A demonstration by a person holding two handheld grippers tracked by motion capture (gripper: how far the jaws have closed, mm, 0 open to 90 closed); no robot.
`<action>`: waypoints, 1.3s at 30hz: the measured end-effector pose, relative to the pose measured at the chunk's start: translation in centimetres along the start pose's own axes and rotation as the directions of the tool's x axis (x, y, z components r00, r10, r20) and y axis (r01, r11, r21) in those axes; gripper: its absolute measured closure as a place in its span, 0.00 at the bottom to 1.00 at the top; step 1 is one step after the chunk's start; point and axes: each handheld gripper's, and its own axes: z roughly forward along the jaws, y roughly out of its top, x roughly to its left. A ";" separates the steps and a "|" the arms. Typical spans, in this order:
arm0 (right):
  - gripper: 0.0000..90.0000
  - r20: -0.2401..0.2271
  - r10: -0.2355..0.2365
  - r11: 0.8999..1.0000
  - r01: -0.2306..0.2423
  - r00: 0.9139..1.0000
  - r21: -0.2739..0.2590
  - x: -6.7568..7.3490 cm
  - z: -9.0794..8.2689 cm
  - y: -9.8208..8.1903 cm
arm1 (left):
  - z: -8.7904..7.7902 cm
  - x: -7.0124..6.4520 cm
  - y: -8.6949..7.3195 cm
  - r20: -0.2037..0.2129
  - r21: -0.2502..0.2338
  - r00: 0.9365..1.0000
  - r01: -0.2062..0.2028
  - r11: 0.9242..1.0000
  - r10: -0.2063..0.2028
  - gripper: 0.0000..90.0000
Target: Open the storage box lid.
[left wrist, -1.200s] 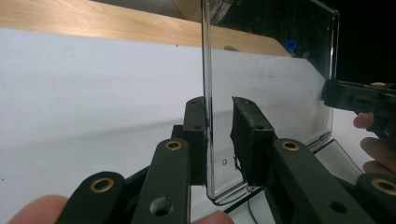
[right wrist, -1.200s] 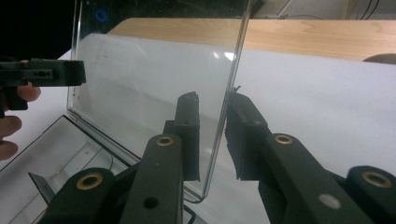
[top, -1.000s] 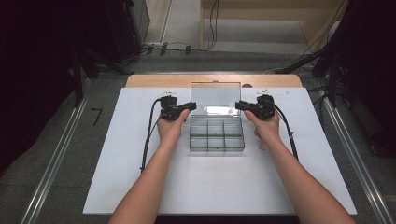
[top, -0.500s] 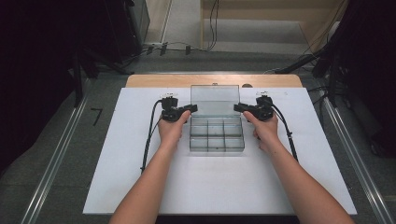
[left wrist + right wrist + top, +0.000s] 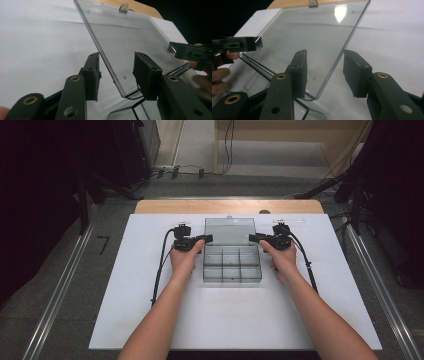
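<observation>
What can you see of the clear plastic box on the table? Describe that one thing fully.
The box is clear plastic, its tray split into small compartments that look empty. Its hinged lid stands open, leaning back, with a small latch tab on its far edge. It sits mid-table on the white board. Each lid edge lies between a tool's parted pads, untouched.

Both forearms reach fwd from the near edge, roughly parallel. Left gripper (image 5: 206, 239) and right gripper (image 5: 254, 238) point inward at each other; jaws on both have just been opening (pads clear, nothing clamped).
</observation>
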 end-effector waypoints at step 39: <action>0.10 0.033 -0.230 0.972 0.232 0.973 -0.047 2.7 -5.2 -1.2 | -6.1 -1.5 -0.9 0.075 -0.146 0.979 -0.179 0.973 0.191 0.04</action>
